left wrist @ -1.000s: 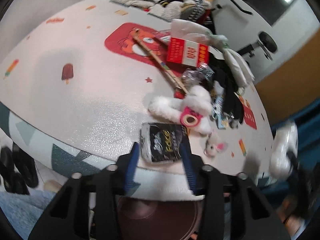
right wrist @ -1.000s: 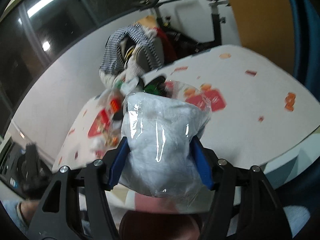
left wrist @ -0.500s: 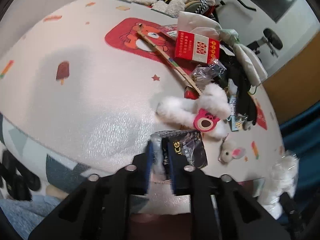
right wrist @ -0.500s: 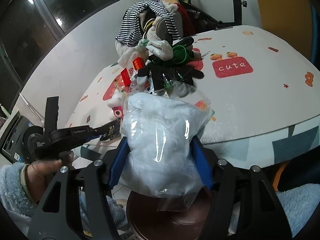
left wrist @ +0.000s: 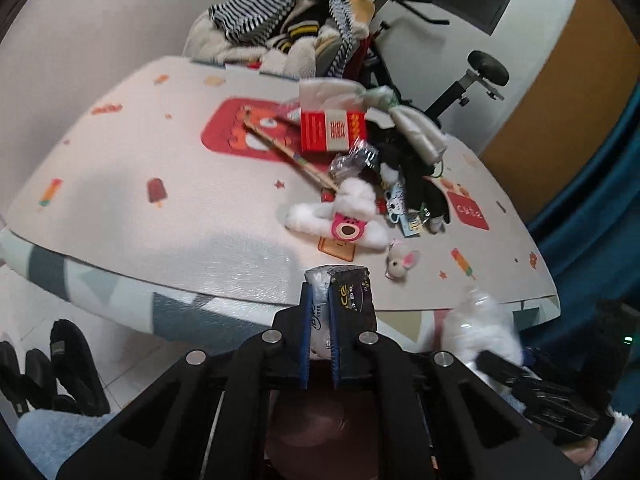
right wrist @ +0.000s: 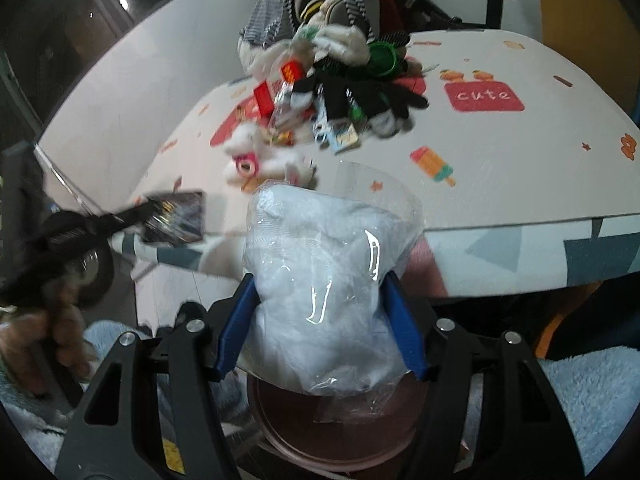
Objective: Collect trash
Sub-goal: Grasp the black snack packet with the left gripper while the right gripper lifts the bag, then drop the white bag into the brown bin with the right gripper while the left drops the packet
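Holding both pieces of rubbish clear of the white patterned table (left wrist: 168,240), we keep them ready for binning. Our left gripper (left wrist: 319,332), jaws closing nearly together, pinches a flat black foil wrapper (left wrist: 352,296) just off its near edge; our right gripper (right wrist: 320,320), jaws wide, clamps a bulky clear plastic bag of white stuffing (right wrist: 324,280) there too.

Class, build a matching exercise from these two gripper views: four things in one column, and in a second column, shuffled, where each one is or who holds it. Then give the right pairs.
Things:
1. black wrapper
2. clear bag of white stuffing
3. red box
4. striped clothing

Places:
A. lying on the table among the clutter
B. pinched in the left gripper, whose jaws are closing
C. heaped beyond the table's far edge
D. between the right gripper's fingers

Pairs: 1-B, 2-D, 3-A, 4-C
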A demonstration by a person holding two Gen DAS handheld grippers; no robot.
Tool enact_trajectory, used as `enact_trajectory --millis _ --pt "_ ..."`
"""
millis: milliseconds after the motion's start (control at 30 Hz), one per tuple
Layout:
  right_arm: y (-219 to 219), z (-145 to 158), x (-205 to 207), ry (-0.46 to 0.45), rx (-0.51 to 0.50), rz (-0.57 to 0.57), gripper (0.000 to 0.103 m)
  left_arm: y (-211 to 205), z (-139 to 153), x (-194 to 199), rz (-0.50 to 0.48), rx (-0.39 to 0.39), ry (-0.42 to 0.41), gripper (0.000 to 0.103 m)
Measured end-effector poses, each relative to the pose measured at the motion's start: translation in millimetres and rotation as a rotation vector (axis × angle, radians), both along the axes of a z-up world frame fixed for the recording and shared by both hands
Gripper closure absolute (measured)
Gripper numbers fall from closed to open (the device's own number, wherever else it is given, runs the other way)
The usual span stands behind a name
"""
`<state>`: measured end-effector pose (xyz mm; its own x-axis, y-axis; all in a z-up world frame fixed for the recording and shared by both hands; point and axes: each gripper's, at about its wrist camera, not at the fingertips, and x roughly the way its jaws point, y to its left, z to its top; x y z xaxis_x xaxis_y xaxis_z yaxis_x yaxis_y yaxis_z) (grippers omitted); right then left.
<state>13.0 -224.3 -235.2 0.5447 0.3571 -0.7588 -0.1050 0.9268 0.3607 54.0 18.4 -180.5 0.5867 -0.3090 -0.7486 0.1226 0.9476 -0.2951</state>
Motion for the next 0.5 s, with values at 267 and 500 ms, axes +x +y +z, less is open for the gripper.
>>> enact_trajectory --millis 267,500 --pt "33.0 -23.2 -10.5 0.142 -0.117 0.140 0.038 3.9 16.6 -37.6 0.022 0.008 -0.044 0.095" --pt "41.6 -30.1 -8.5 0.178 -0.139 0.155 0.026 -3.3 0.7 -47.2 -0.010 0.006 0.002 0.095"
